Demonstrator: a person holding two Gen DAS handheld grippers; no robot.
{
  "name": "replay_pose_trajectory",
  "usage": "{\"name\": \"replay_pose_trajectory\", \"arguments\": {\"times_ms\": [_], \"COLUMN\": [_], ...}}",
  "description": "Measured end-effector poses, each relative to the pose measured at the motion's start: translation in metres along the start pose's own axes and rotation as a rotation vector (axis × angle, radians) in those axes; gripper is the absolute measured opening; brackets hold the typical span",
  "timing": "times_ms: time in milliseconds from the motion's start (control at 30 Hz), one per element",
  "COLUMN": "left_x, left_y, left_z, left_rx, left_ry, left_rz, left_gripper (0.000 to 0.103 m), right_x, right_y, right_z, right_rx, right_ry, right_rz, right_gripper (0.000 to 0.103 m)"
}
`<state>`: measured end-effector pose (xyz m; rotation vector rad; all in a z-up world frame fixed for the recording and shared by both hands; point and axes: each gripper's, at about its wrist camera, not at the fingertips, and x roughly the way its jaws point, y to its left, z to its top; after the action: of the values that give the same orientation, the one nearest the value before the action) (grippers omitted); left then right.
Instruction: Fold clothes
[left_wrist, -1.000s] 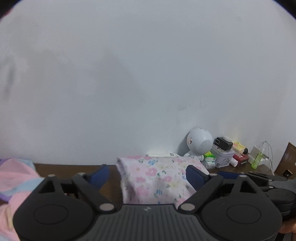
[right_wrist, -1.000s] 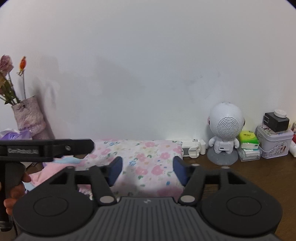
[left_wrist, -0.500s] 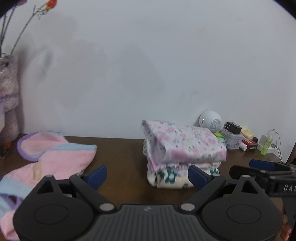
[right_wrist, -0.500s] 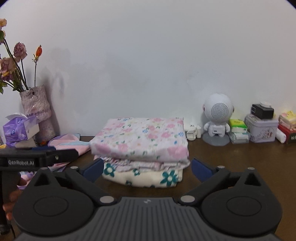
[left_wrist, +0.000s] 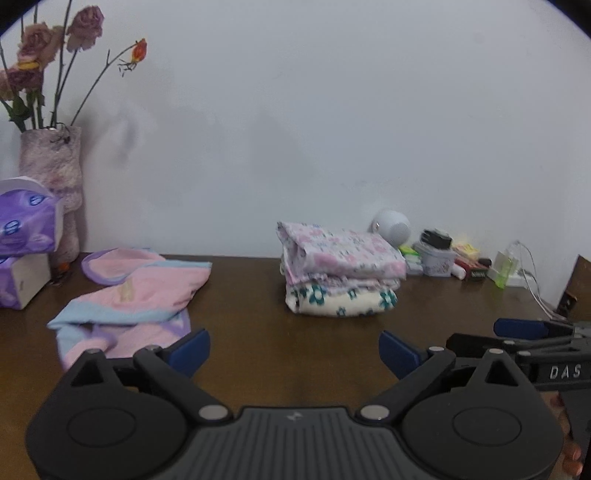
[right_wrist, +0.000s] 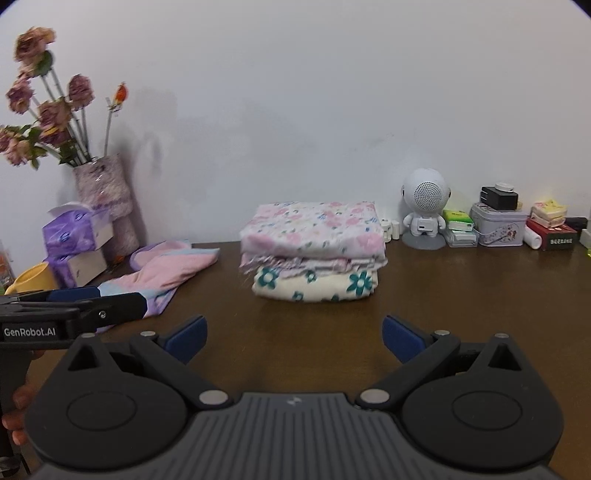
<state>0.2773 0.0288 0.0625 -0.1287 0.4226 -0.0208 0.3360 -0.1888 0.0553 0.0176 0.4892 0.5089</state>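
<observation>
A stack of folded clothes (left_wrist: 340, 273) (right_wrist: 314, 251) rests on the brown table (left_wrist: 280, 332) near the wall: a pink floral piece on top, a cream one with teal flowers at the bottom. To its left lies a rumpled pink garment (left_wrist: 129, 299) (right_wrist: 166, 269) with blue and purple trim, unfolded. My left gripper (left_wrist: 293, 352) hangs open over bare wood, between the garment and the stack. My right gripper (right_wrist: 293, 338) is open too, in front of the stack and well short of it. Neither holds anything.
At the back left stand a vase of dried flowers (right_wrist: 107, 195), purple tissue packs (left_wrist: 26, 229) and a yellow cup (right_wrist: 33, 278). A white robot-shaped speaker (right_wrist: 424, 210), tins and small boxes (right_wrist: 498, 221) line the back right. Cables (left_wrist: 532, 280) trail at the far right.
Both grippers have pulled back and away from the folded stack, which they were close against a second ago. Their jaws have spread wider. The stack stays in place.
</observation>
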Motion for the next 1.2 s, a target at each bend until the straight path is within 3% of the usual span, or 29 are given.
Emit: {"name": "replay_pose_trajectory", "arguments": {"times_ms": [267,567,767,967,1200], "left_x": [-0.073,-0.155,-0.199,-0.23,-0.247], "left_y": [-0.013,-0.014,-0.022,-0.017,-0.015], "left_z": [-0.038,-0.077,-0.106,-0.134,-0.149], "left_rx": [0.039,0.028,0.048,0.022,0.06], "left_ry": [0.01,0.026,0.039,0.024,-0.003], "left_rz": [0.019,-0.01,0.034,0.022,0.073], "left_gripper": [0.1,0.102,0.103,0.103,0.103], "right_x": [-0.058,-0.125,-0.163,-0.185,-0.184], "right_y": [0.029,0.063,0.084,0.1,0.118], "right_z": [-0.035,-0.074,-0.104,-0.128,-0.147], "right_rx": [-0.012,-0.05,-0.046,-0.031,-0.015], "right_ry": [0.034,0.048,0.039,0.028,0.048], "right_rz": [0.001,0.005,-0.007,-0.026,-0.012], "right_gripper": [0.103,0.103,0.103,0.103,0.103]}}
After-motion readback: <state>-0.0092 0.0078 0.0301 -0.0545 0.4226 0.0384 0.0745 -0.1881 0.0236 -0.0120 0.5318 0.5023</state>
